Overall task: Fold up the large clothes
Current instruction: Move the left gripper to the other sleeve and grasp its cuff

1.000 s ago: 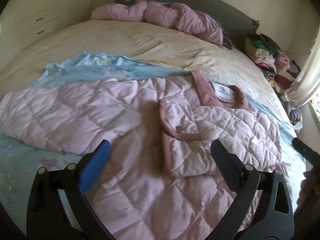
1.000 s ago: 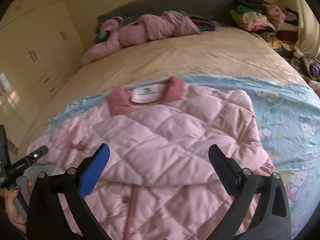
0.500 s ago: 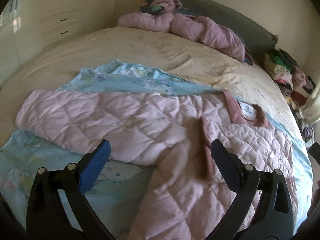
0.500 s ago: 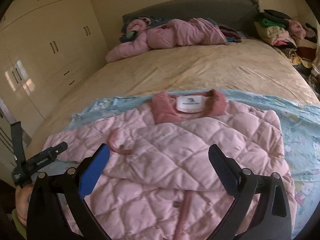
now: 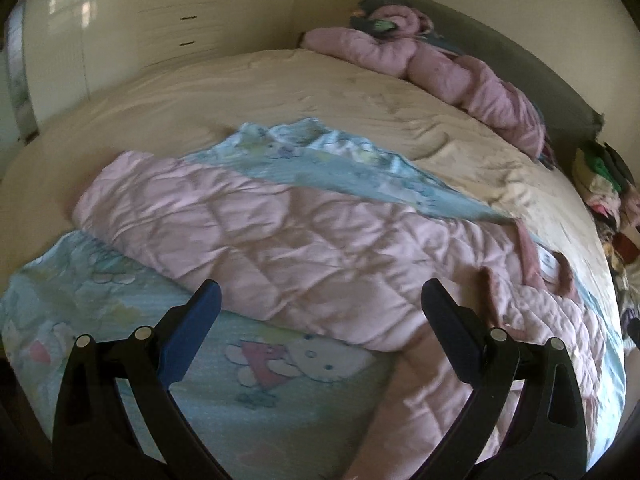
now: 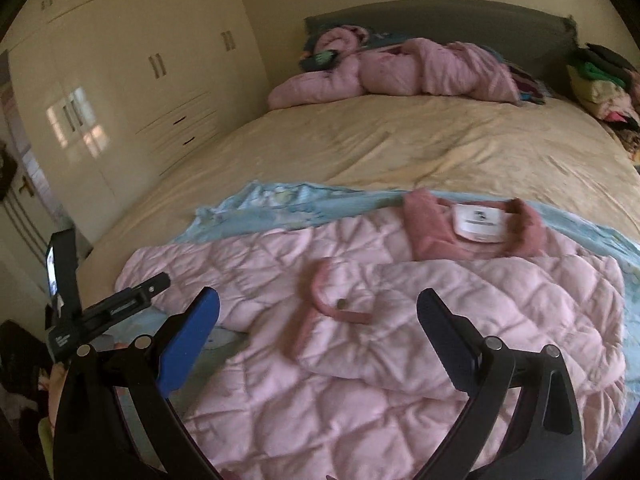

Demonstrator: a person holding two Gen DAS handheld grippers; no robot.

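**Quilted jacket spread on bed**

Pink quilted jacket lying mid-frame on blue cartoon sheet, sleeve stretched toward left. Left hand-held gripper released, empty. Right hand-held gripper likewise released above jacket.

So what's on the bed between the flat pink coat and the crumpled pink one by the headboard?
Past the pink coat, a strip of blue cartoon blanket, then bare cream bedcover up to the crumpled coat. The right wrist view shows it best.

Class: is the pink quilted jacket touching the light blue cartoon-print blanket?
Touching: in the left wrist view the pink quilted jacket lies directly on the blue blanket.
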